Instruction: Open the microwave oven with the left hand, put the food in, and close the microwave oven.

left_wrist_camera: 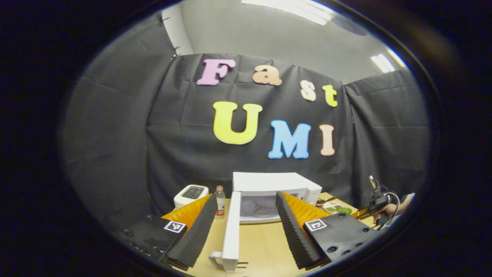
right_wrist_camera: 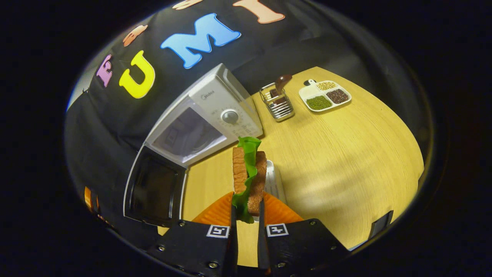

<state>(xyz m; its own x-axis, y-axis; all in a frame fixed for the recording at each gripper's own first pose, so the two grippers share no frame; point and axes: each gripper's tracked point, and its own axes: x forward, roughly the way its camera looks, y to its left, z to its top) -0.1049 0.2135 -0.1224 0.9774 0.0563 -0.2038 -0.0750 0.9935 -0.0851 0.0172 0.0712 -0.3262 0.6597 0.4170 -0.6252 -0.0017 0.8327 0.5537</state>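
Jaws of the right gripper (right_wrist_camera: 248,215) clench the sandwich (right_wrist_camera: 249,181) upright, centre frame; the microwave oven (right_wrist_camera: 200,123) gapes up-left, door (right_wrist_camera: 153,190) swung wide. Left gripper (left_wrist_camera: 244,227) hangs released, straddling that door's edge.

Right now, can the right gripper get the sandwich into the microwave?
Probably yes. The microwave door is swung wide open, the cavity looks empty, and the right gripper is shut on the sandwich above the table with nothing between them.
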